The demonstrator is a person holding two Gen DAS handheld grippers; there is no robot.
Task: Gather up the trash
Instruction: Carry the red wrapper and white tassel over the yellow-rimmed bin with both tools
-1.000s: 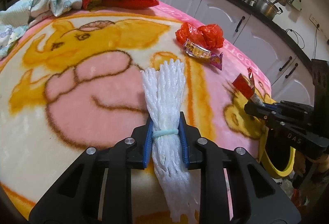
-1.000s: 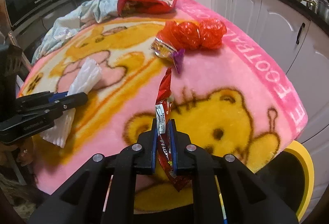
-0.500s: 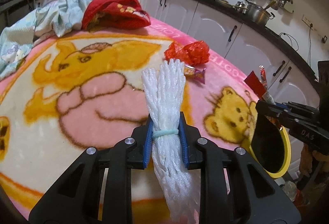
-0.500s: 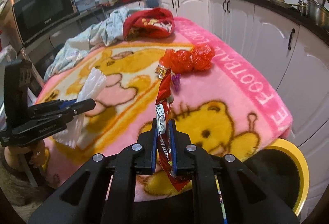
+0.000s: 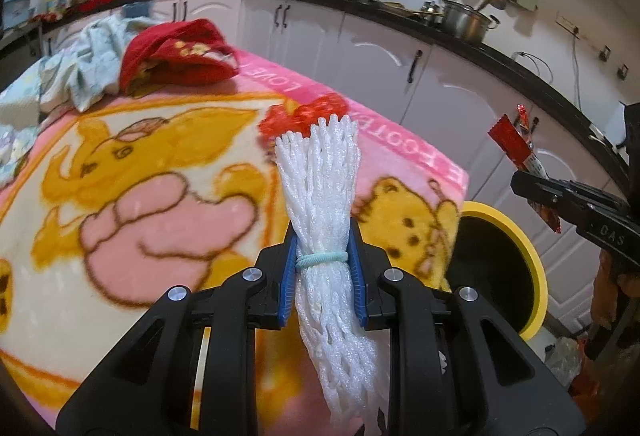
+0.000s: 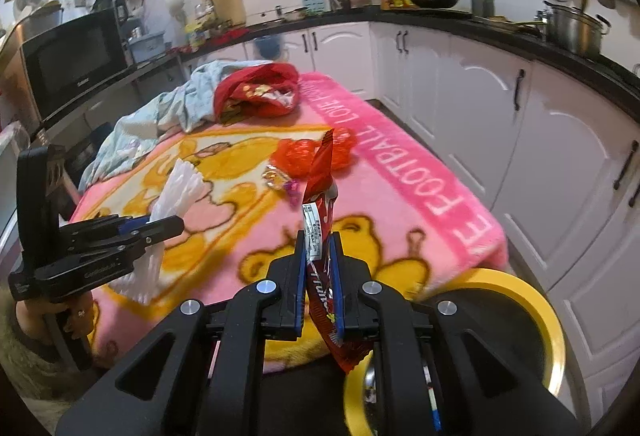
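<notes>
My left gripper [image 5: 323, 268] clamps a bundled white foam net sleeve [image 5: 320, 196] bound by a pale green band, above the pink cartoon-bear blanket [image 5: 132, 172]. My right gripper [image 6: 319, 272] pinches a long red foil snack wrapper [image 6: 320, 192] upright, near the yellow-rimmed black trash bin [image 6: 548, 324]. Crumpled red cellophane [image 6: 304, 154] lies on the blanket.

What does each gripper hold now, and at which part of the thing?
The left gripper pinches the white foam net at its banded middle. The right gripper pinches the red snack wrapper near its lower half.
</notes>
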